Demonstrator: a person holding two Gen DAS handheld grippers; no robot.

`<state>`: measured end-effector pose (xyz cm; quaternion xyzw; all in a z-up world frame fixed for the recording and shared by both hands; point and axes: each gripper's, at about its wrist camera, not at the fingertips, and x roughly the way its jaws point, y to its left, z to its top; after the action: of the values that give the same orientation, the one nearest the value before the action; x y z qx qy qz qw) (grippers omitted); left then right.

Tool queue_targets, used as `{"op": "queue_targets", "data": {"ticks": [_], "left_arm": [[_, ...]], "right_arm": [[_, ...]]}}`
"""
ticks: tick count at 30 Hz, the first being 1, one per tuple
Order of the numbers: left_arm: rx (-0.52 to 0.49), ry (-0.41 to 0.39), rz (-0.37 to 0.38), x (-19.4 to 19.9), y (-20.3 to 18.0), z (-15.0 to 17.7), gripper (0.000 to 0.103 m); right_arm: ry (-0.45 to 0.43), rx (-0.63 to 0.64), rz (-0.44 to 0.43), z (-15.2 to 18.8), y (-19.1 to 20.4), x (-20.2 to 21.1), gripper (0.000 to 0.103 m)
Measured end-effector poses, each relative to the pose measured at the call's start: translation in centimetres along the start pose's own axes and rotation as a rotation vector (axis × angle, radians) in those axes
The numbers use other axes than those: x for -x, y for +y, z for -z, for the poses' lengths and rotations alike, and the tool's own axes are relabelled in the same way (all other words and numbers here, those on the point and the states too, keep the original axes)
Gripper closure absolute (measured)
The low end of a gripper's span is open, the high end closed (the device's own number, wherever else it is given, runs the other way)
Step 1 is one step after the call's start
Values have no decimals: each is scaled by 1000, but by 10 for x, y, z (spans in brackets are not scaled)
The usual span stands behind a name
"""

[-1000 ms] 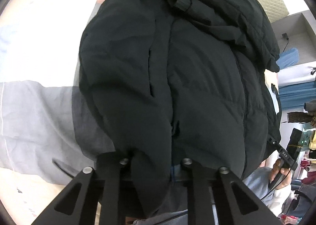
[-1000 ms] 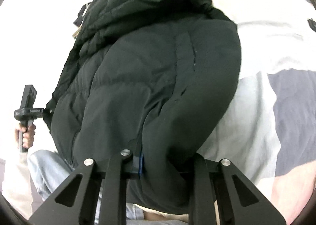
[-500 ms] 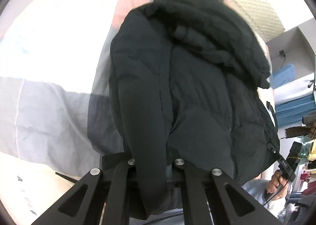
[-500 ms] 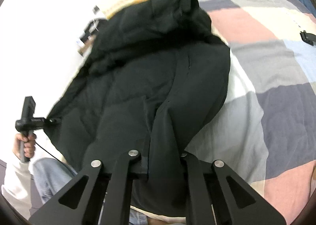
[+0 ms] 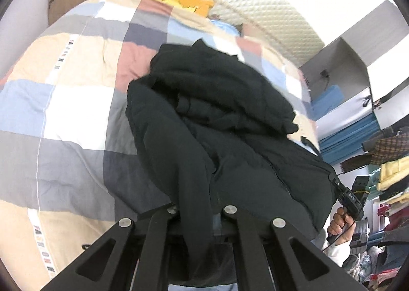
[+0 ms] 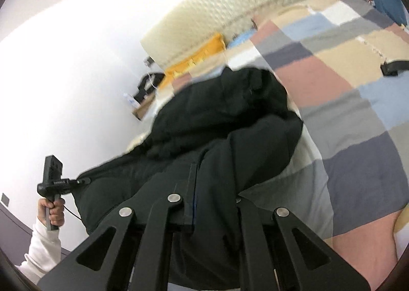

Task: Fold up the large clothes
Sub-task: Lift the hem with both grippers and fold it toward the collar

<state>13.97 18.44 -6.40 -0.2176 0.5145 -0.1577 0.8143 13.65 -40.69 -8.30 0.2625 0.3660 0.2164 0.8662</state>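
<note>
Left wrist: jacket [image 5: 230,122] hem clamped in tool [image 5: 199,210].

Left gripper [image 5: 199,210] jaws clamped on black jacket [image 5: 217,125] hem; jacket draped over patchwork quilt [image 5: 64,102].

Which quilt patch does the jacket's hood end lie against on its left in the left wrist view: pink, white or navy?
The pink patch of the quilt. The black jacket hood end borders it; the white patch sits nearer.
</note>
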Motion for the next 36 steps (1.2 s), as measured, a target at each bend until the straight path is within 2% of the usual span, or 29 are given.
{"op": "queue_targets", "data": {"ticks": [5, 9, 13, 17, 28, 33, 36], "left_arm": [[7, -44, 45, 43, -11, 18, 98], [-9, -76, 115, 74, -13, 34, 98], [-9, -107, 146, 97, -22, 56, 98], [-31, -152, 156, 117, -32, 65, 98], [-88, -232, 79, 104, -55, 21, 97], [-113, -261, 28, 89, -65, -17, 97], [-85, -267, 13, 71, -64, -43, 97]], "right_arm": [[-58, 34, -32, 0, 23, 44, 96], [-103, 65, -55, 5, 40, 79, 96], [-155, 73, -95, 17, 56, 112, 96], [-197, 68, -99, 15, 67, 126, 95], [-255, 58, 31, -36, 68, 97, 95], [-271, 62, 98, -64, 65, 72, 94], [-270, 48, 127, -82, 56, 50, 94]]}}
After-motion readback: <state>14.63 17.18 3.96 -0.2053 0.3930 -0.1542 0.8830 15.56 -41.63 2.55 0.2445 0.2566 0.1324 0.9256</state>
